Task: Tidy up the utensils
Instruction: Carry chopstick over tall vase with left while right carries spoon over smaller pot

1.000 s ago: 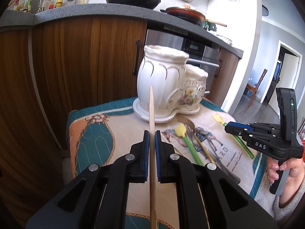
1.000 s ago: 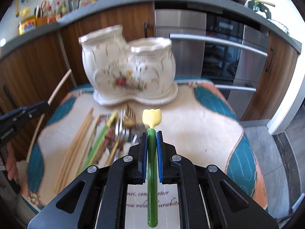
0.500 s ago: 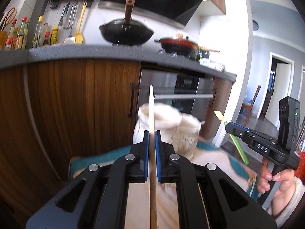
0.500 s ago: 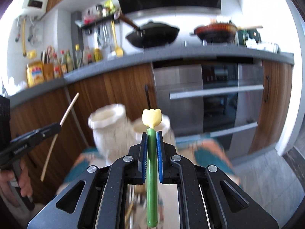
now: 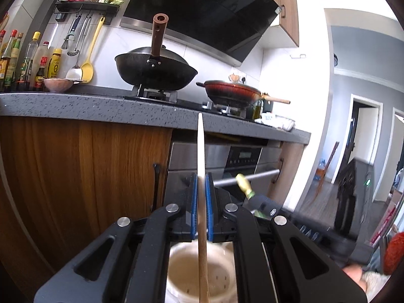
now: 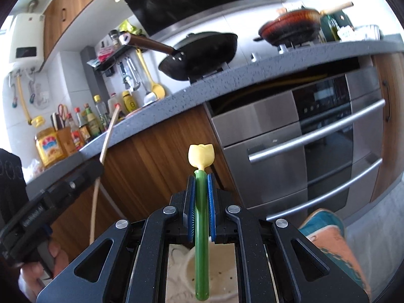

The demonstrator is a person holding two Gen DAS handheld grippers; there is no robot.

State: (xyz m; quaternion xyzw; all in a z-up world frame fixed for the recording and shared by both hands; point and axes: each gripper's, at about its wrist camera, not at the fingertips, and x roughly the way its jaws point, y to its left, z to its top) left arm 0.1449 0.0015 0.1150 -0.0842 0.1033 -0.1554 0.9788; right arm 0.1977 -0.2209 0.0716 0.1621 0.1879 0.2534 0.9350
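Left wrist view: the left tool (image 5: pixel 201 202) is clenched on one wooden chopstick (image 5: pixel 201 156). The stick runs up between the blue pads, its tip level with the grey counter edge (image 5: pixel 88 106), and its lower end hangs over the open mouth of the cream ceramic holder (image 5: pixel 199 275), seen from above between the tool's arms. It touches no rim. Right of it the right tool (image 5: pixel 265 205) shows blurred, a yellow tip sticking out.

Right wrist view: at far left a hand (image 6: pixel 38 272) carries the left tool, chopstick slanting up toward the counter. In the centre the right tool is clenched on one green-handled utensil with a yellow tulip-shaped head (image 6: pixel 201 197). Its lower end hangs inside the rim line of the holder's second opening, which has drain holes in its floor. A corner of the teal and orange cloth on the table (image 6: pixel 328 237) shows at lower right.

Count: two tools, two utensils held, one double-mouthed holder. Behind: wood cabinet fronts, steel oven (image 6: pixel 315 151), two pans on the counter. Open air lies between tools and cabinets.
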